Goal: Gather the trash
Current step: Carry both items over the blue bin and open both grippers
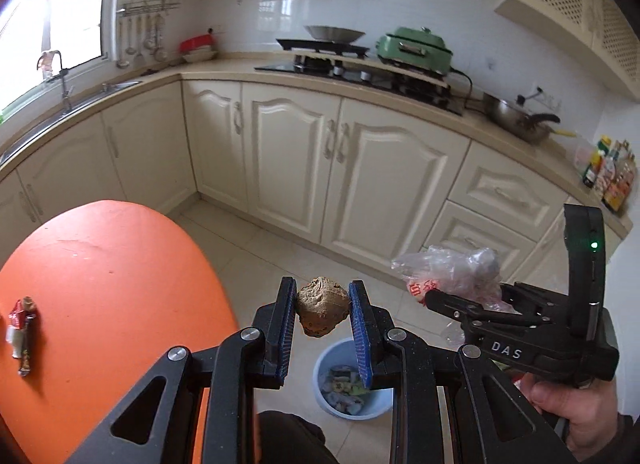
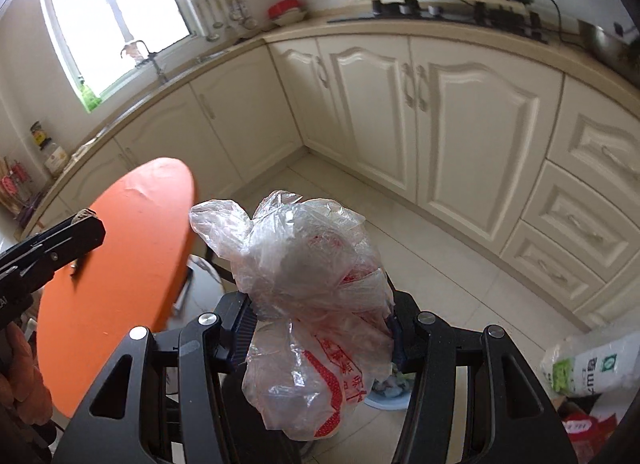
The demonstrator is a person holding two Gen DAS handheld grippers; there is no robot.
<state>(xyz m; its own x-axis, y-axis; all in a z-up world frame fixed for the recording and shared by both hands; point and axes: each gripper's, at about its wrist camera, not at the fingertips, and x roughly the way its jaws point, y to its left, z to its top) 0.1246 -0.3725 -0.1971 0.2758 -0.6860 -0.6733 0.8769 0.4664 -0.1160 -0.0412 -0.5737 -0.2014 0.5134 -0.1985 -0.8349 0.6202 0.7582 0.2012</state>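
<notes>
Left gripper [image 1: 322, 310] clamps a brown lump [image 1: 322, 311], right gripper [image 2: 320, 334] pinches a plastic bag [image 2: 308, 276], both above the bin [image 1: 352, 380] — release looks next.

Left gripper [image 1: 322, 310]: held forward and tilted down, its blue-padded jaws closed to a narrow gap on a brown lump [image 1: 322, 311] pinched near the tips.
Right gripper [image 2: 320, 328]: jaws clamped on a crumpled plastic bag [image 2: 304, 264] that bulges above and below them.
Right hand [image 1: 576, 412]: bare, wrapped around the gripper's handle, thumb on top.
Relation: both grippers side by side, the right just beside the left, apart.
</notes>
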